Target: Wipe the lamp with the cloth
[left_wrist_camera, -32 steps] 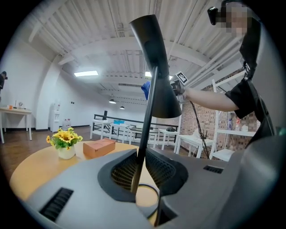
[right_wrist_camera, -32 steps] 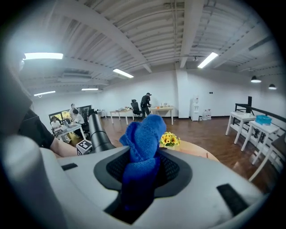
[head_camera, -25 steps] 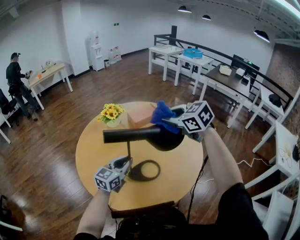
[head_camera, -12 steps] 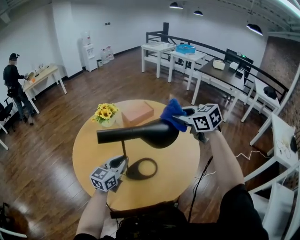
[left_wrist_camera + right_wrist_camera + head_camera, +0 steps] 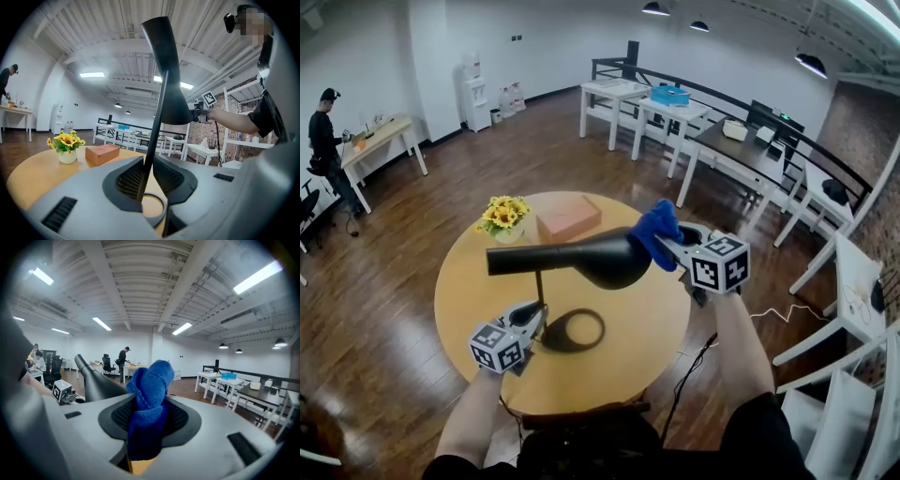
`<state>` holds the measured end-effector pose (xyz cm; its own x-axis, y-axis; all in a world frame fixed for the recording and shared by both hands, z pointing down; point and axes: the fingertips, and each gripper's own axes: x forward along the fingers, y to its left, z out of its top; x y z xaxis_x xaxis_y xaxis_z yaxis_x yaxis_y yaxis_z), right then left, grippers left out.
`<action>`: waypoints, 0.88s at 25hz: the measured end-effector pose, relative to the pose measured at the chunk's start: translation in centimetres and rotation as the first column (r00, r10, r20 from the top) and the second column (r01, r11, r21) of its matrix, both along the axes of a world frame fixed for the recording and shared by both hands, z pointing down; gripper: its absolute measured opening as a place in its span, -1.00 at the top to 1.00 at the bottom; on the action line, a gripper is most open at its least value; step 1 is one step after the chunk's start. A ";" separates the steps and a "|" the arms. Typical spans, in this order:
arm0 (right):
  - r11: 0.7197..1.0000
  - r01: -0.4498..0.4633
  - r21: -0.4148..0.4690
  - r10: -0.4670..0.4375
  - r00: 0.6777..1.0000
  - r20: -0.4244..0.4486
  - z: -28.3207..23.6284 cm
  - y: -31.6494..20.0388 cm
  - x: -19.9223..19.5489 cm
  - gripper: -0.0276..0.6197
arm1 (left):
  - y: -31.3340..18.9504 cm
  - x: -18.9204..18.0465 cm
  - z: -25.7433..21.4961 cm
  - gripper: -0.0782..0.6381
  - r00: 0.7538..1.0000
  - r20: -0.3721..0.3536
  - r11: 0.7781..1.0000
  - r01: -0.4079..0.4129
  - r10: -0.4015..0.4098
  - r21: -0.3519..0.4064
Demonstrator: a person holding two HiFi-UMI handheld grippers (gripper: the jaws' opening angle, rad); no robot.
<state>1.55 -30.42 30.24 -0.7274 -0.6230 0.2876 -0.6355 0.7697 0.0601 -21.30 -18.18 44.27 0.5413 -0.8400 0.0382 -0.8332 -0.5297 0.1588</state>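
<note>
Round wooden table point(image 5: 459, 300), seen from above. A matte black desk lamp point(image 5: 600, 259) w/ cone shade and ring base stands between the table's centre and its near edge. L gripper point(image 5: 534, 317) is clamped nearly closed on the lamp's thin stem, steadying it. R gripper point(image 5: 677, 246), jaws part-way apart, pinches a bunched blue knit cloth point(image 5: 656, 232) that touches the shade's wide end. The step looks like wiping the shade. Next, prob. drag the cloth along toward the narrow end, w/ light pressure.

Potted sunflowers point(image 5: 504, 214) and a terracotta box point(image 5: 567, 218) stand close together on the round table point(image 5: 469, 281).
</note>
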 end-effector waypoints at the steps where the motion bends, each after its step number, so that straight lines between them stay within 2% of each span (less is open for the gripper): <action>1: 1.000 -0.007 0.022 0.006 0.999 0.044 -0.9 0.8 0.0 0.48 | 0.0 0.0 0.0 0.64 1.000 -0.001 1.000 -0.002 0.002 0.001; 4: 0.996 0.047 0.076 -0.063 0.972 0.226 -4.7 5.5 -1.4 0.48 | 0.1 0.2 -0.1 0.64 1.000 0.001 1.000 -0.012 0.012 0.006; 6: 0.987 0.105 0.123 -0.136 0.948 0.289 -6.6 9.3 -3.4 0.48 | 0.1 0.3 -0.3 0.64 1.000 0.003 1.000 -0.021 0.021 0.011; 9: 0.971 0.169 0.171 -0.218 0.919 0.328 -7.4 13.6 -7.4 0.48 | 0.1 0.5 -0.4 0.64 0.999 0.013 0.999 -0.033 0.033 0.015; 11: 0.960 0.220 0.172 -0.266 0.908 0.324 -6.5 15.9 -10.5 0.48 | 0.3 0.7 -0.3 0.64 0.999 0.025 0.999 -0.046 0.046 0.018; 14: 0.964 0.246 0.100 -0.264 0.926 0.271 -2.8 17.2 -14.9 0.48 | 1.0 0.6 -0.1 0.64 0.995 0.052 0.996 -0.090 0.089 0.017; 16: 0.976 0.213 0.046 -0.217 0.944 0.248 -0.1 16.8 -17.2 0.48 | 1.9 0.0 0.3 0.63 0.988 0.089 0.992 -0.124 0.123 0.012; 18: 0.989 0.139 0.046 -0.146 0.955 0.259 1.6 16.0 -18.6 0.48 | 3.0 -1.0 1.0 0.64 0.984 0.107 0.990 -0.144 0.144 0.001; 20: 0.993 0.043 0.106 -0.073 0.953 0.295 2.2 15.2 -19.3 0.47 | 4.1 -2.5 1.6 0.63 0.985 0.089 0.989 -0.146 0.147 -0.017; 22: 0.981 -0.050 0.188 -0.014 0.946 0.324 2.5 14.9 -19.6 0.46 | 5.2 -4.1 2.1 0.63 0.988 0.062 0.989 -0.140 0.143 -0.036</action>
